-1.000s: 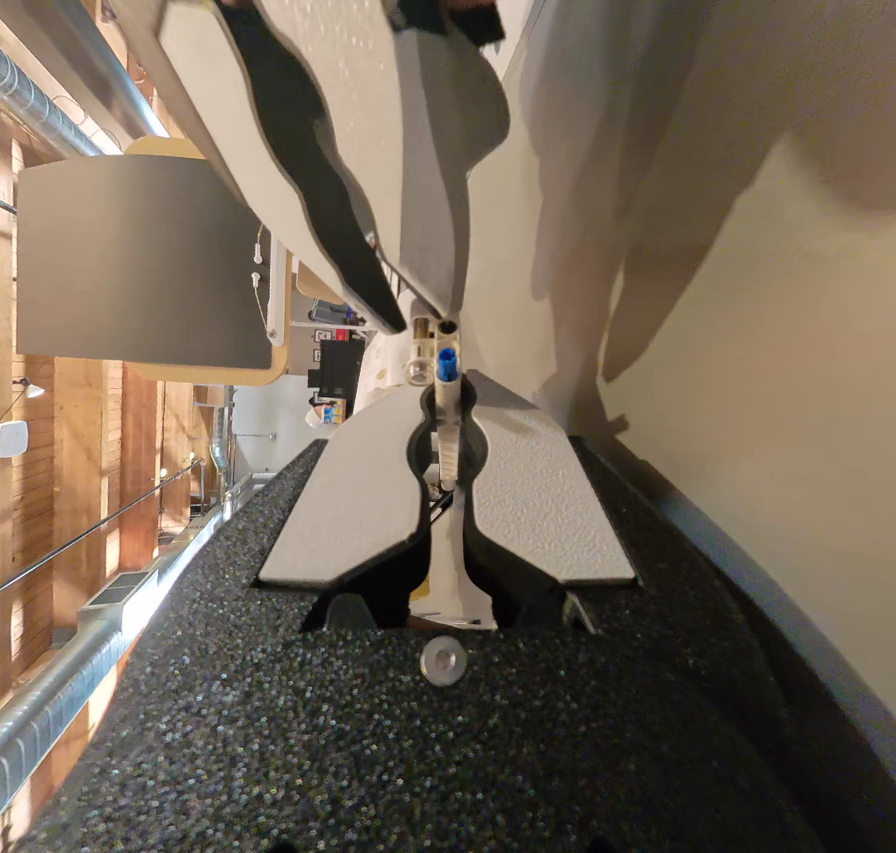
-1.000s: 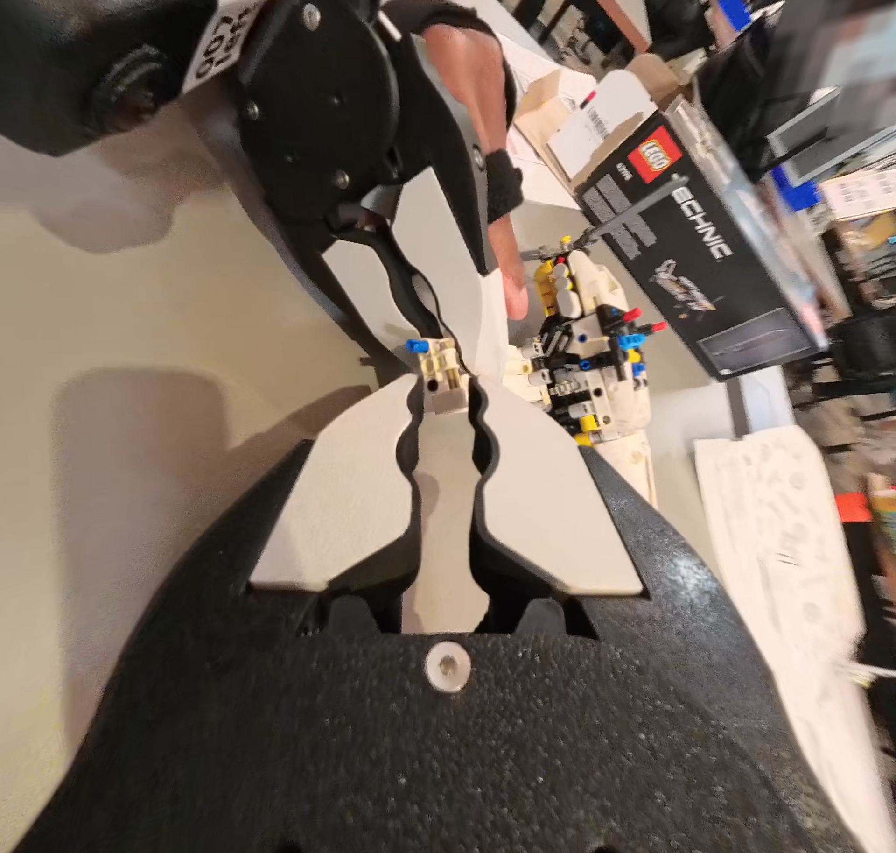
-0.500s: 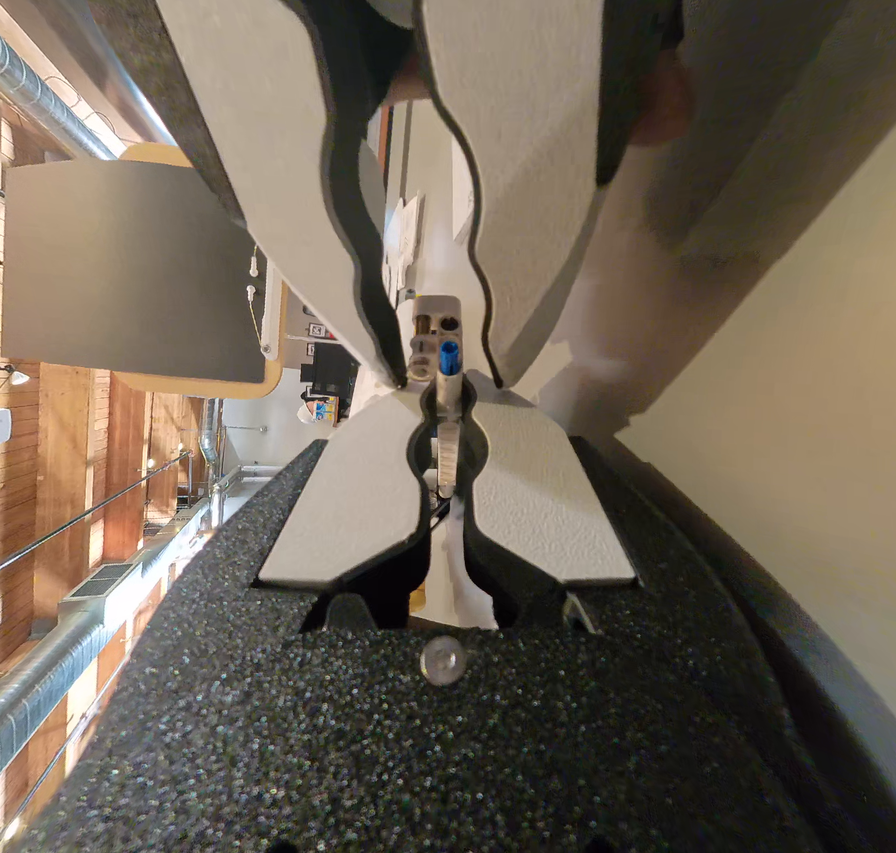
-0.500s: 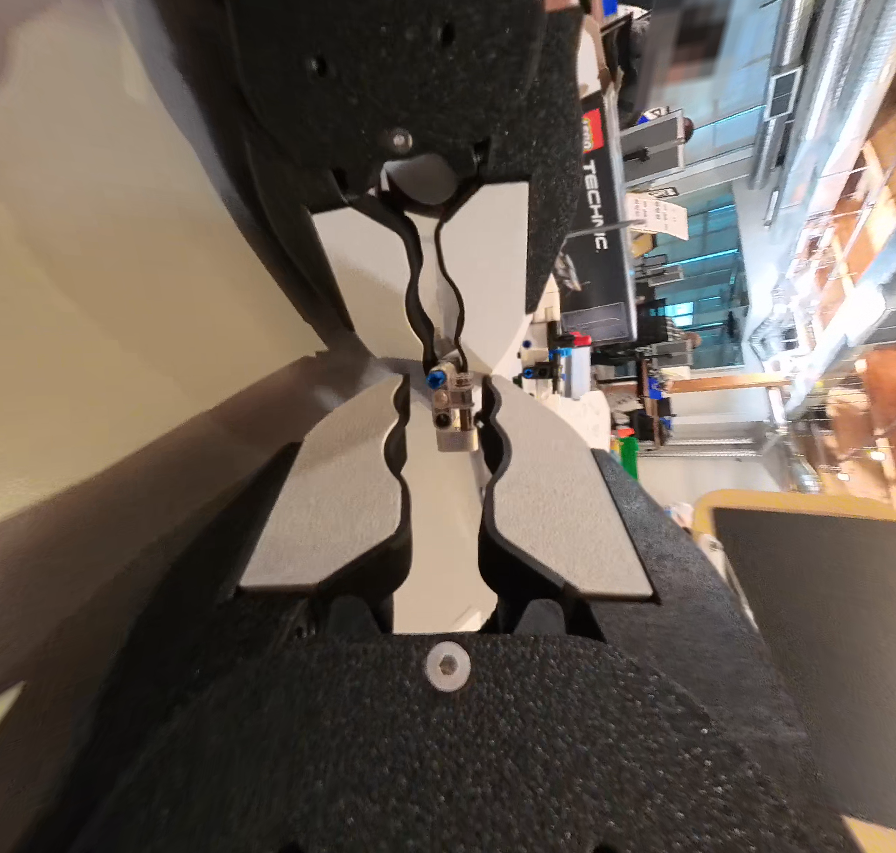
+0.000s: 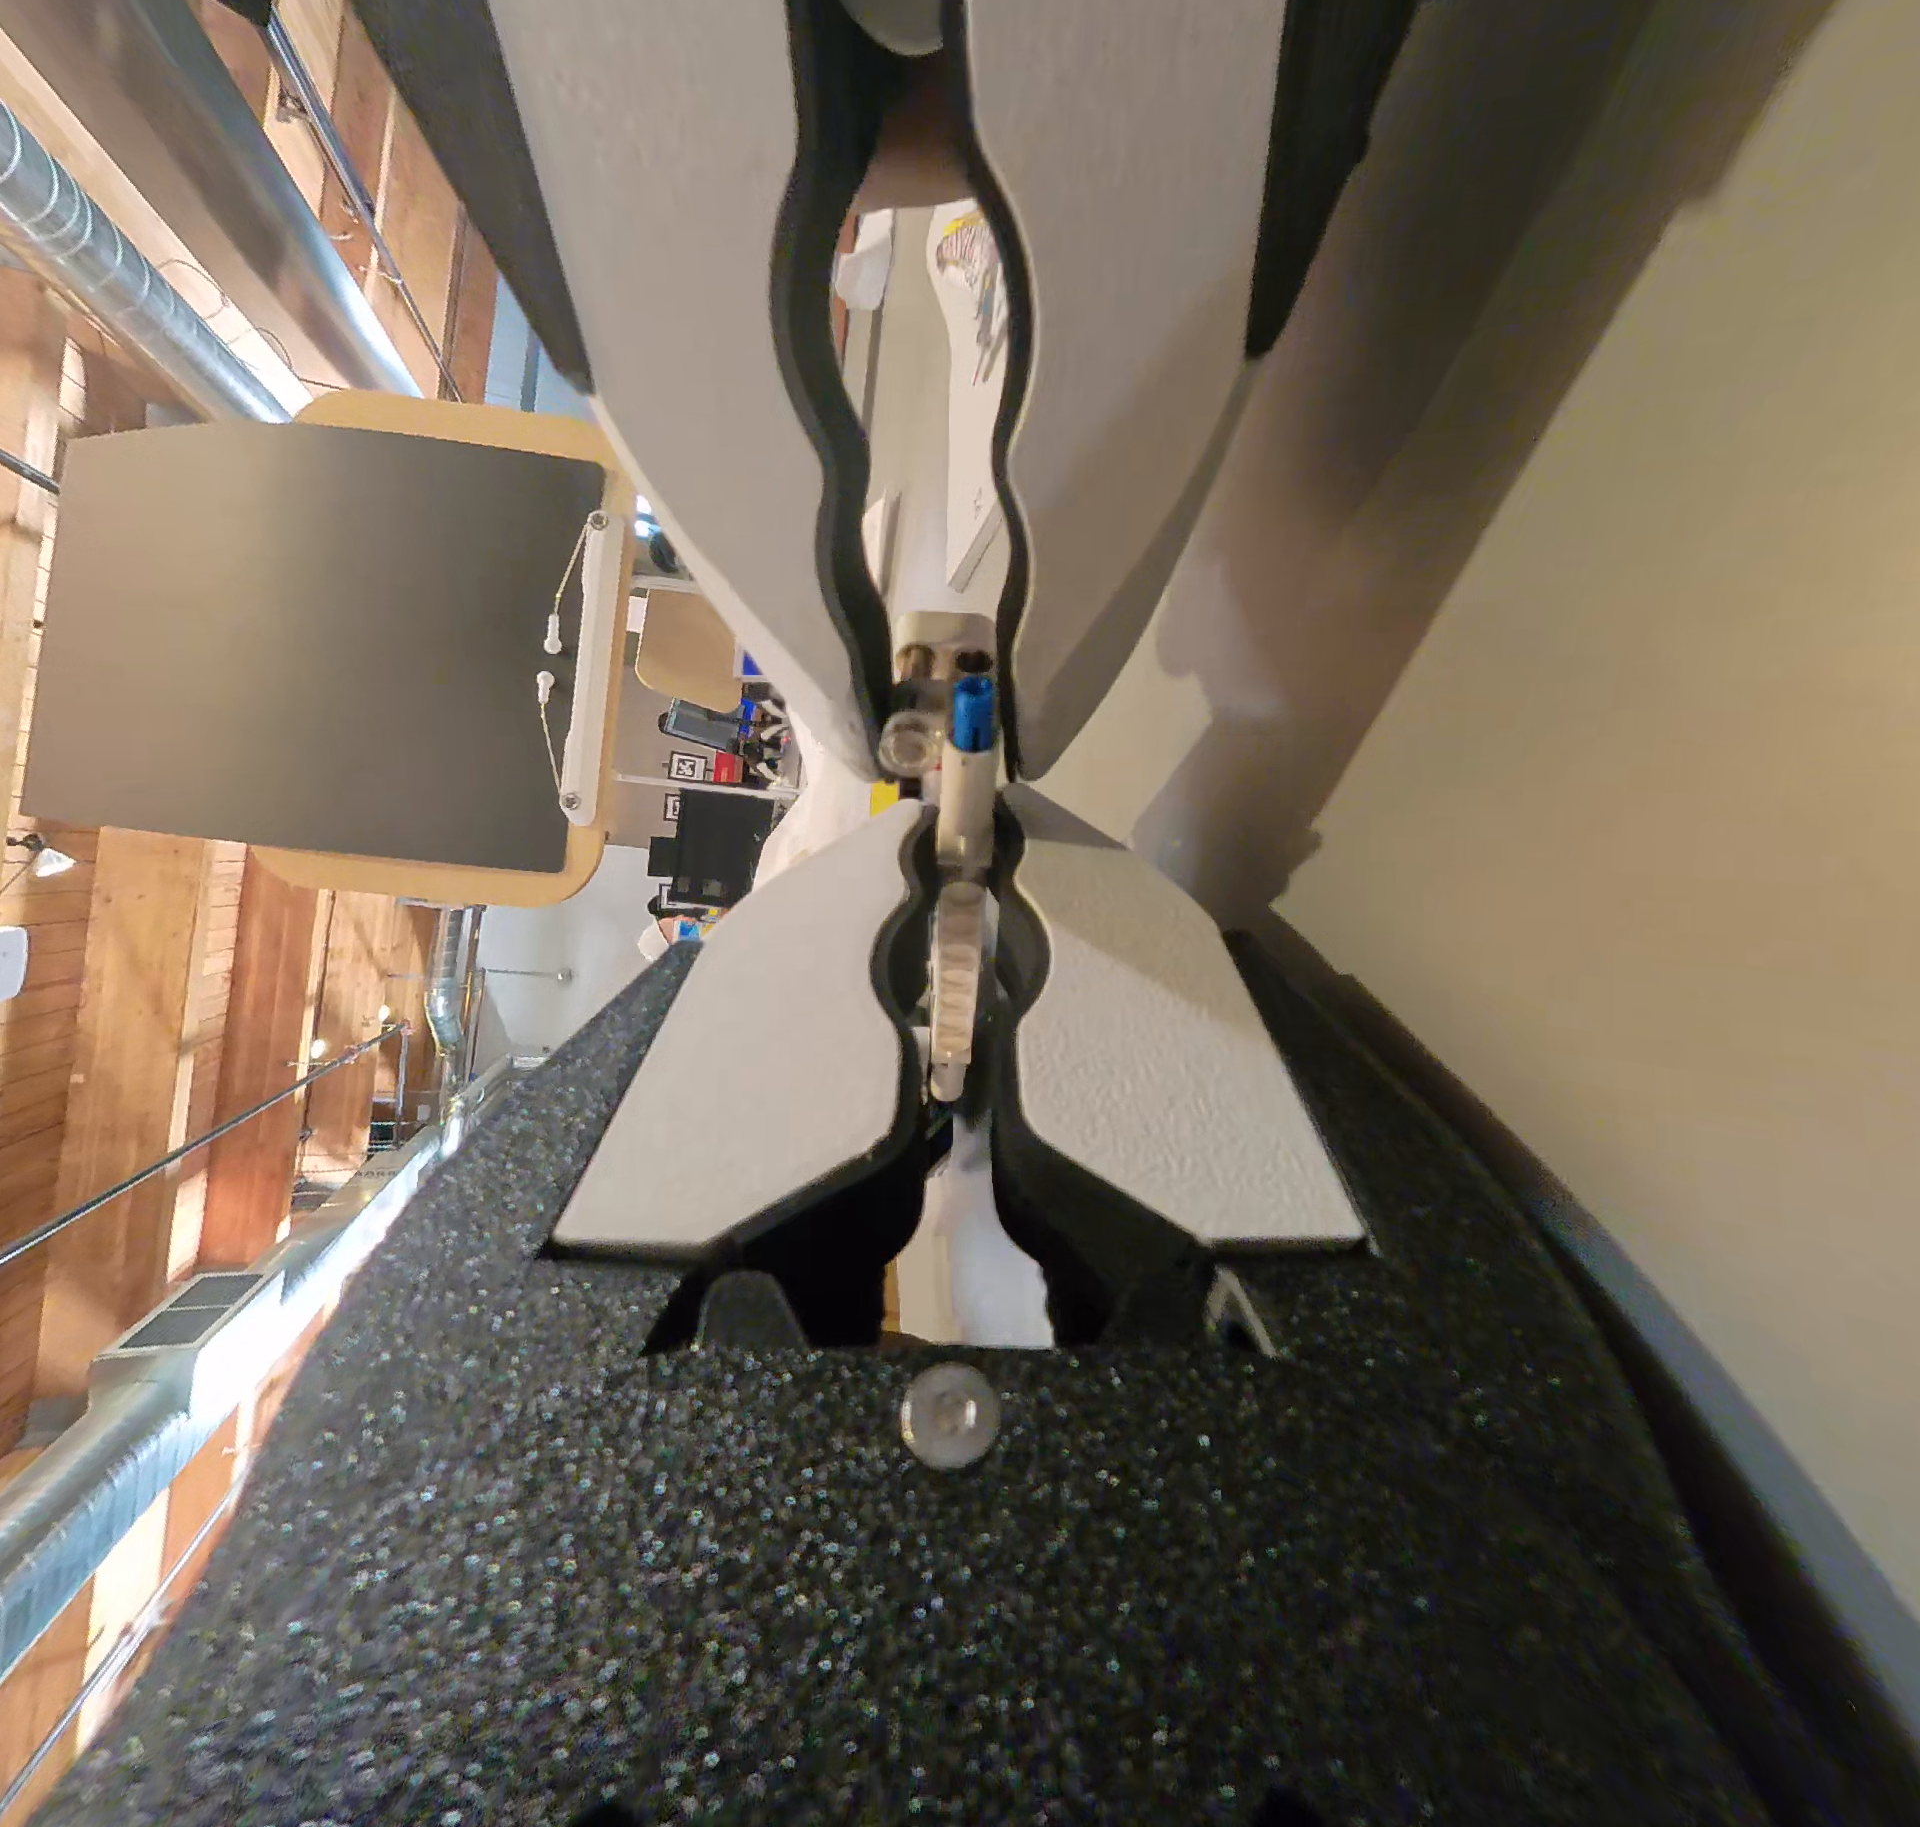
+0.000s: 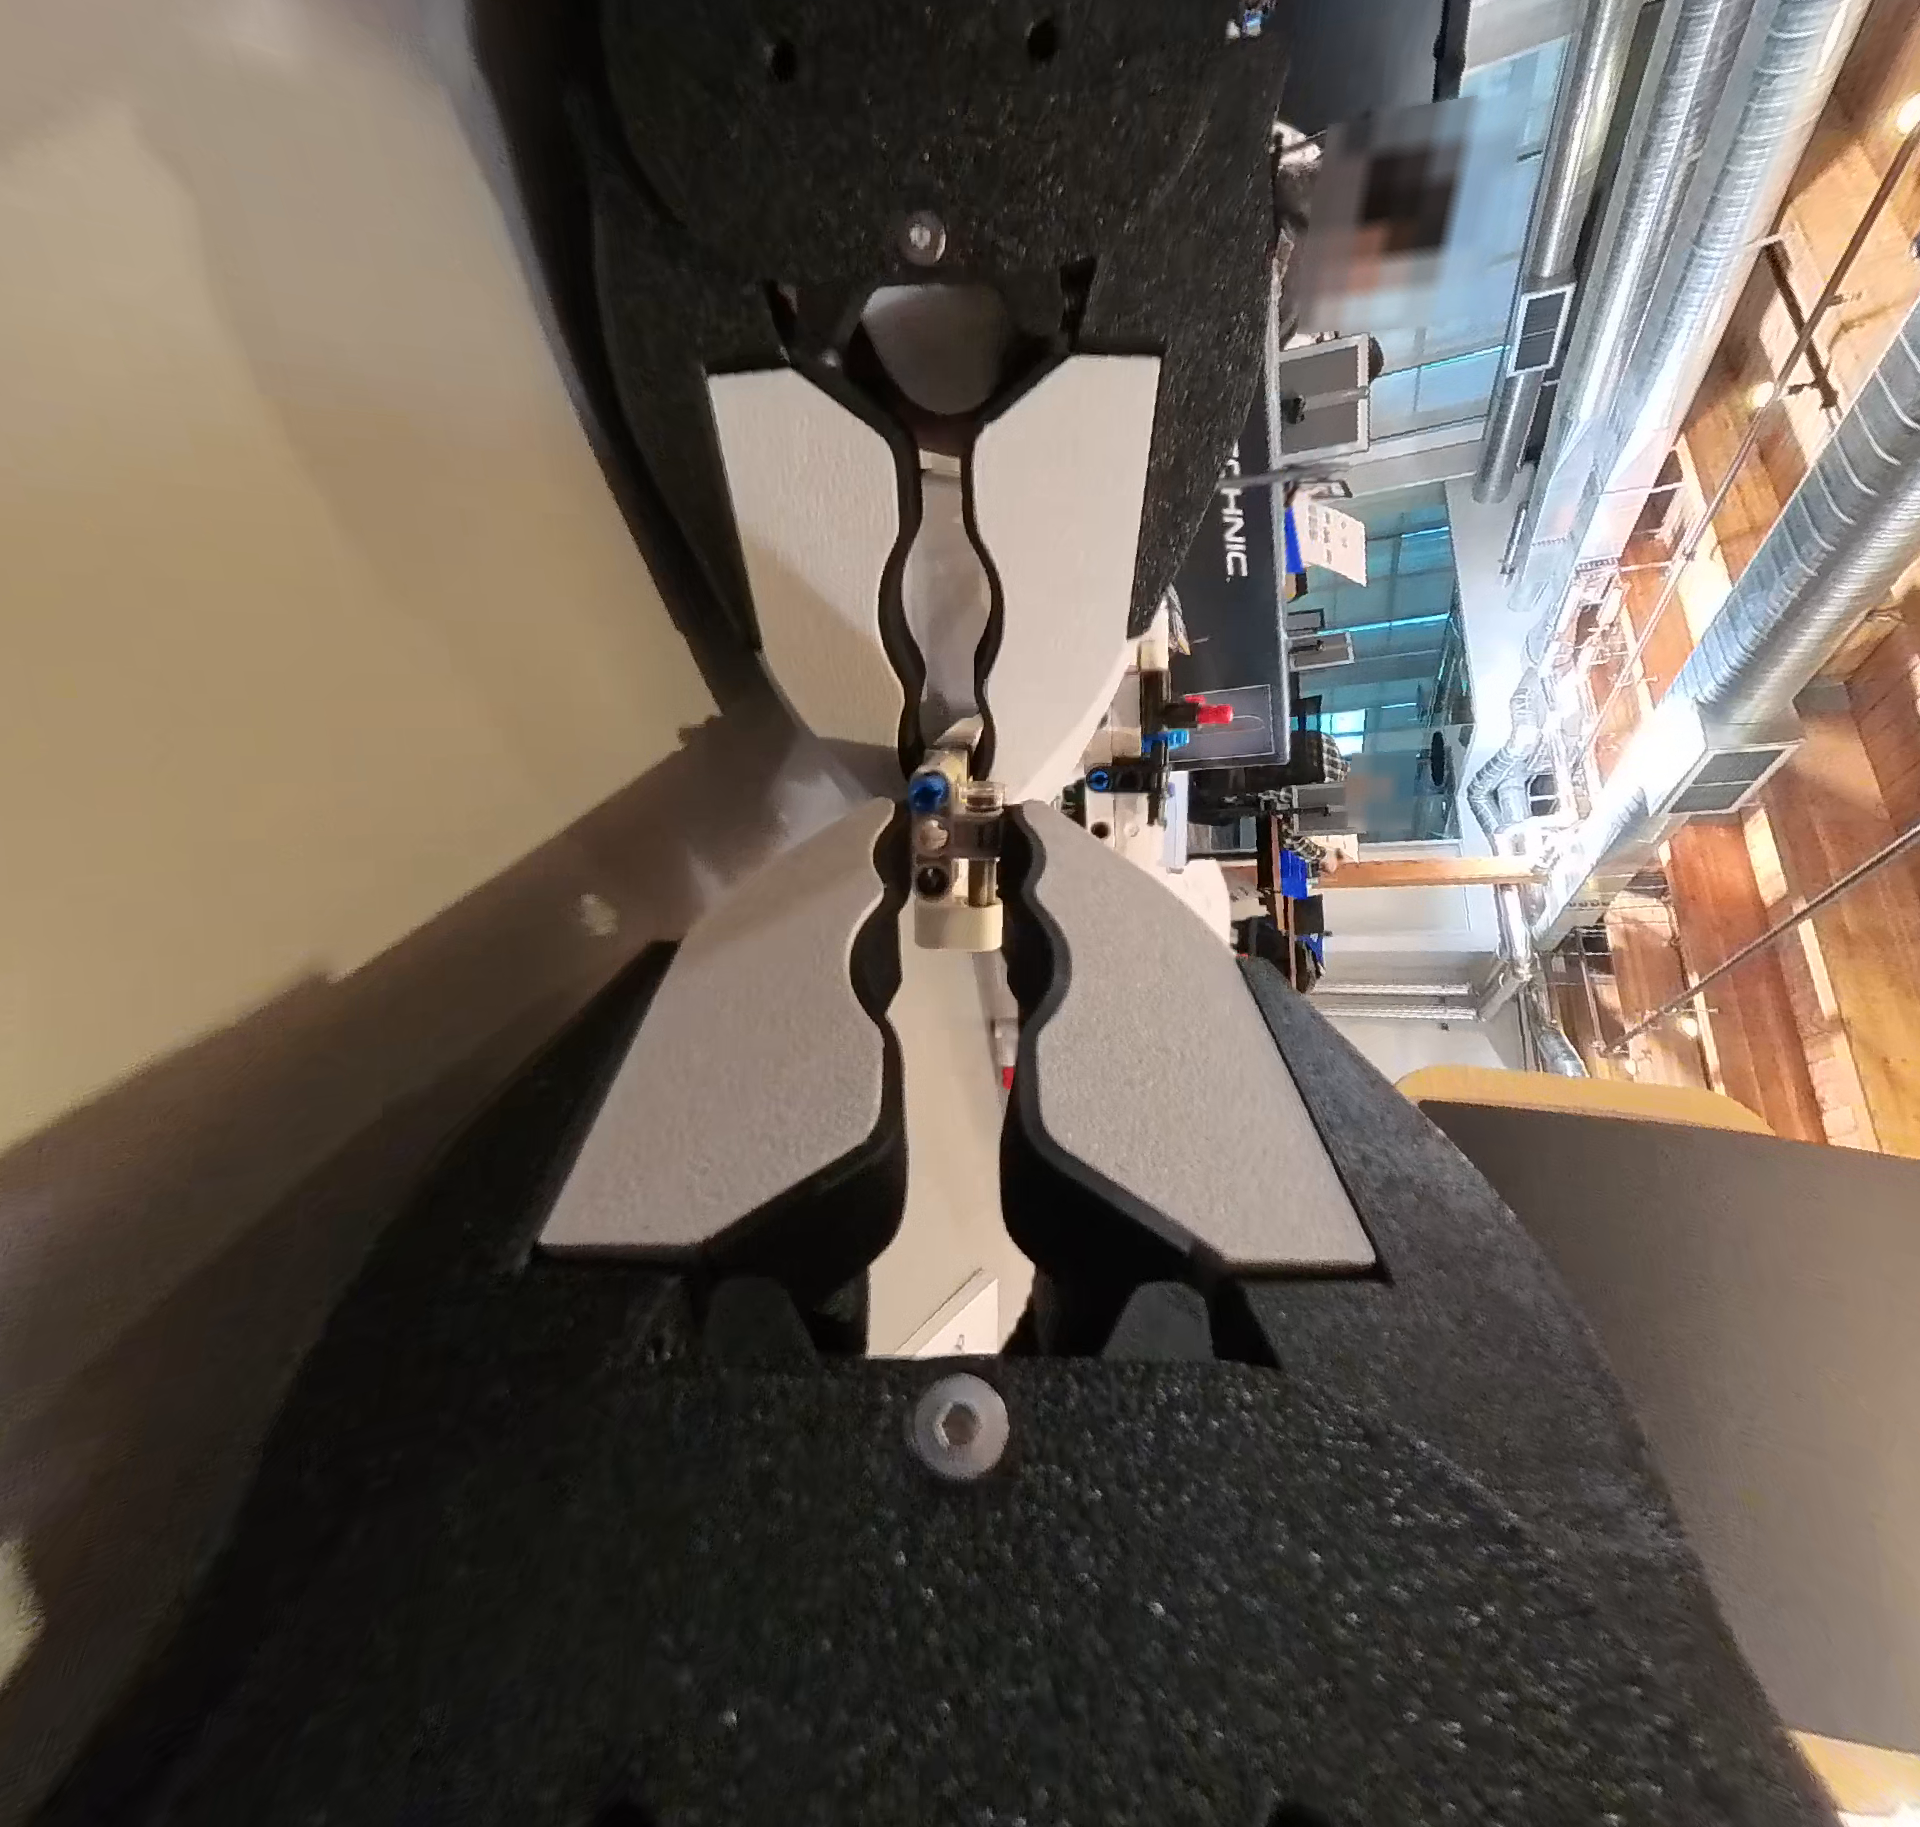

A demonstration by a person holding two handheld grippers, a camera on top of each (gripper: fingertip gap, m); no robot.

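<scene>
My two grippers face each other tip to tip above the cream table. My left gripper is shut on a thin white beam, seen edge-on between its pads. The beam is part of a small brick assembly with a blue pin and a clear round stud. My right gripper is shut on the same assembly from the opposite side, with its pads against the grey connector and the white end. The blue pin pokes out between the two sets of tips. The right gripper's fingers fill the top of the left wrist view.
A partly built white model with red and blue pins and a black box stand behind the grippers. A black panel with a wooden rim is at the side. Metal ducts and wooden walls lie beyond. The tips of both grippers are at nearly the same place.
My right gripper swung round to face the left one head-on, opened wider around the assembly, then closed on it. My left gripper kept its hold on the beam throughout.
</scene>
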